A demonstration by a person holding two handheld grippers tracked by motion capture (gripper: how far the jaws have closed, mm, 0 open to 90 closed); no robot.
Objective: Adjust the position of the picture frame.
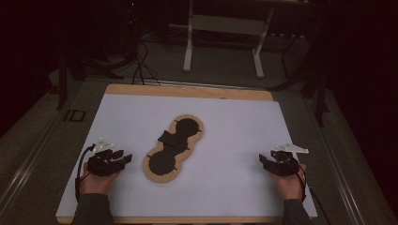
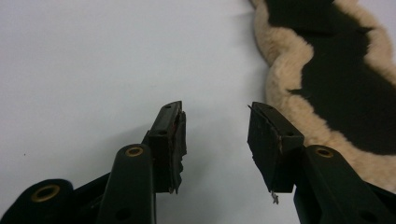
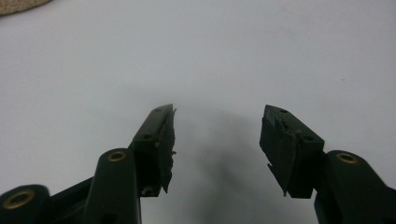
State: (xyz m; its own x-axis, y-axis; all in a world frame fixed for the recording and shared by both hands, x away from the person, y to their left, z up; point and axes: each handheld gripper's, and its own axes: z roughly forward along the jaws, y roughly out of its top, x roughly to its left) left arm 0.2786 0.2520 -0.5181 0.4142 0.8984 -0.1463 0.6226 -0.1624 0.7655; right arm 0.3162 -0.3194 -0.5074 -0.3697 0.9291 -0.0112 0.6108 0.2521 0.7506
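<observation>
Table top [image 1: 234, 140]: white sheet, w/ light wood edge showing at far and near sides. Fleece pad [image 1: 174, 147] at centre: tan fluffy border, black inner area, peanut-shaped outline. Left gripper [image 1: 123, 159] and right gripper [image 1: 266, 162]: black, w/ brass-coloured rivets, each w/ pale grey plate on top. Floor [image 1: 42, 131] around: dark grey. Frame [image 1: 225, 28] at far side: white.

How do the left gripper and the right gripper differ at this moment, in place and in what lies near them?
The left gripper lies close to the fleece-edged pad, whose tan rim sits just beside its fingers; the right gripper is well apart from it, over bare white table cover. The left sits at the table's left edge, the right at its right. Both are open, empty and low.
</observation>
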